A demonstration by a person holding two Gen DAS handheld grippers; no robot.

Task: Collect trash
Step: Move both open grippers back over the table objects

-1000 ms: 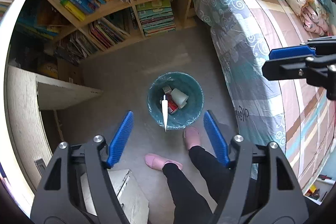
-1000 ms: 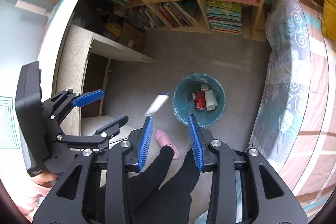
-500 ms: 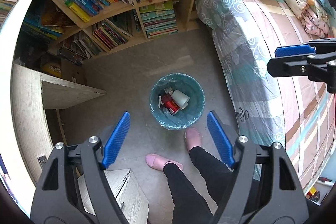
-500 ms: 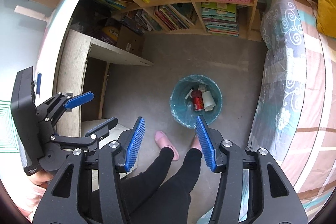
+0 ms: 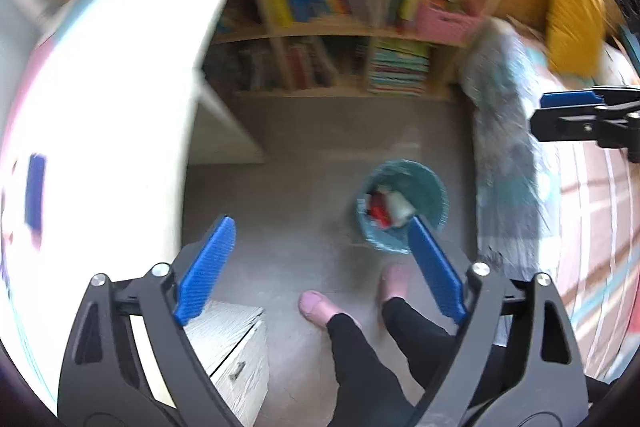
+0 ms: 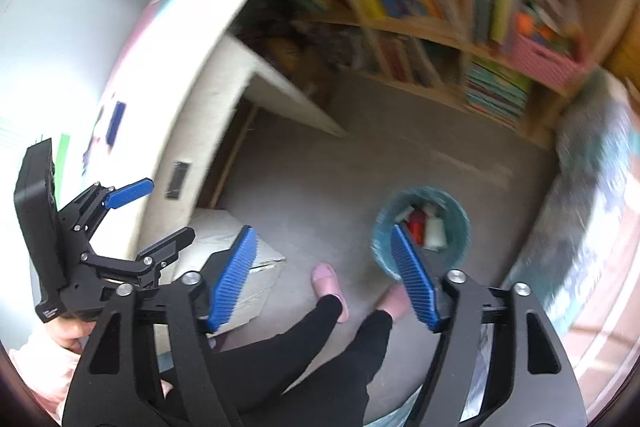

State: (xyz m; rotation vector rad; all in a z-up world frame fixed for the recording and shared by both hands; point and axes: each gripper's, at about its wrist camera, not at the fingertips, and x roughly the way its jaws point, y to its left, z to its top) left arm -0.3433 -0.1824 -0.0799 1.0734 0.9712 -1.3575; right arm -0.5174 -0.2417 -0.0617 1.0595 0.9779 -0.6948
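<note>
gaping empty, left claw (image 5: pixel 320 263) and right claw (image 6: pixel 326 273), ribbed blue pads, round teal bin (image 5: pixel 404 205)

Both views now swing leftward and blur; the trash bin (image 5: pixel 402 205) sits further right, the white desk (image 5: pixel 120 99) fills more, and the right claw (image 6: pixel 326 273) gapes wider.

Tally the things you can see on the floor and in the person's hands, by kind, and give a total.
Hand-held grippers: 2 (left, right, both open and empty)
Pink slippers: 2 ()
Teal trash bin: 1, with red and white trash inside, too blurred to count
Total: 5
</note>
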